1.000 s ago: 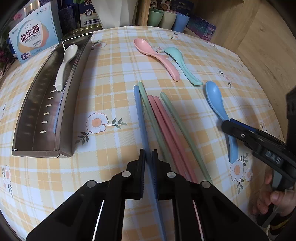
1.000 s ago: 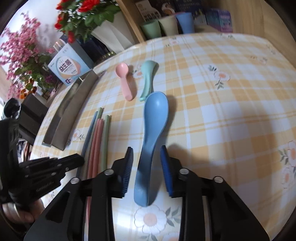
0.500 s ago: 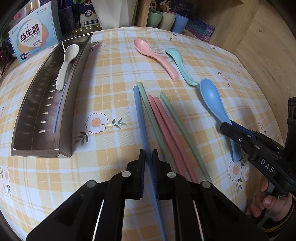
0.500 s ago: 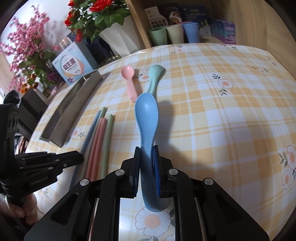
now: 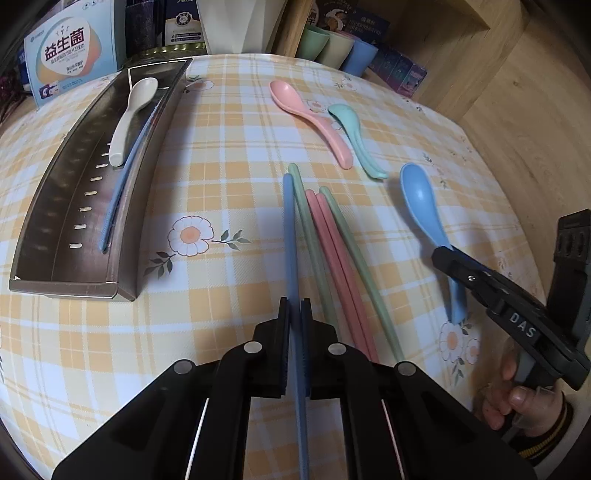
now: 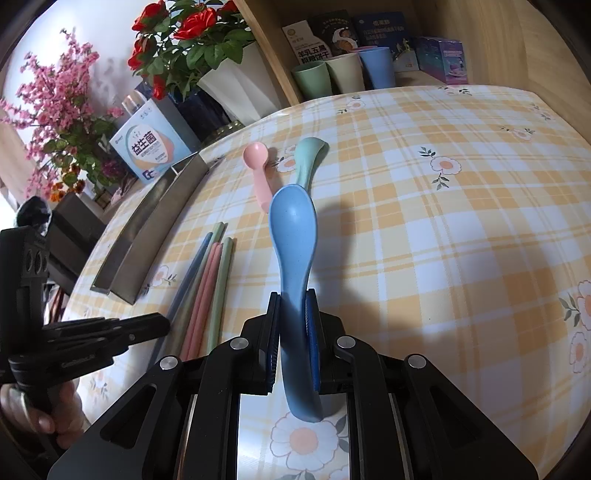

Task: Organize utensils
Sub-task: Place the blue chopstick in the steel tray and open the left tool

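Both hands are busy here: the left hand-held gripper (image 5: 294, 317) is clamping its ribbed black pads on the blue chopstick (image 5: 290, 236), a slim matte rod running up the middle of the left wrist view, and the right hand-held gripper (image 6: 293, 325), whose jaws have just been closing, is gripping the handle of the blue spoon (image 6: 293, 236), a speckled matte plastic piece with a deep oval bowl, its bowl standing centre frame in the right wrist view

Just right of the blue chopstick, two green chopsticks (image 5: 308, 236) and two pink chopsticks (image 5: 334, 251) are lying side by side, touching in a tight fan; a pink spoon (image 5: 306, 114) and a teal spoon (image 5: 354, 136) are sitting upper centre, close together

At the left of the frame a long brushed-steel tray (image 5: 33, 236) with slotted floor is holding a cream spoon (image 5: 131, 118) and another blue chopstick (image 5: 122, 188)

The worktop (image 5: 229, 155) is wearing a glossy yellow-and-white check cloth with daisies; wood panelling, pastel cups (image 6: 341, 75), printed boxes and a white pot of red flowers (image 6: 173, 29) are lining the back

The blue chopstick's near end is running off the bottom edge, the pink chopsticks' near ends are hiding behind the gripper, and only a few of the person's fingertips are showing
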A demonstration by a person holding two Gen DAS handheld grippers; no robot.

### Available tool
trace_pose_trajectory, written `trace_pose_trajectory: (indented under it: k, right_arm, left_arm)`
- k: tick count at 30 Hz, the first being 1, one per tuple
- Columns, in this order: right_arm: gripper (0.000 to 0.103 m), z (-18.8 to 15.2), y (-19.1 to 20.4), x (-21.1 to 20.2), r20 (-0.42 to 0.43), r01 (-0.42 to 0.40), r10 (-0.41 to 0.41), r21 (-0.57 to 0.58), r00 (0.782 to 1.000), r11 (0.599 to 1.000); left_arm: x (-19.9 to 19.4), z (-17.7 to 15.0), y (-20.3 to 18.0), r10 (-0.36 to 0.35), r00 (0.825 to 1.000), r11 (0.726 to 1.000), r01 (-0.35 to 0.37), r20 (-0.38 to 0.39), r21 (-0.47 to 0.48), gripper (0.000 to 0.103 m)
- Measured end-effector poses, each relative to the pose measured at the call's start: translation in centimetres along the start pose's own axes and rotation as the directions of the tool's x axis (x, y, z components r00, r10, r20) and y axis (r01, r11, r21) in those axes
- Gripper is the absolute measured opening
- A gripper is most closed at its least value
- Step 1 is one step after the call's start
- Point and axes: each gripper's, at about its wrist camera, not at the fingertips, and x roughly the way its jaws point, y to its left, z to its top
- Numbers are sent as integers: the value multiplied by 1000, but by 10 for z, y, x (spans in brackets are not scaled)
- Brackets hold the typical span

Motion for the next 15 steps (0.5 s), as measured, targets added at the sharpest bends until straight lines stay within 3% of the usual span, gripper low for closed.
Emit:
trace_pose_trajectory:
  k: [15]
  right_arm:
    - [13, 0, -2, 0, 9, -7, 7, 14, 1000, 1000]
  left_arm:
    - [-50, 29, 12, -26, 991, 999, 28, 130, -17, 5]
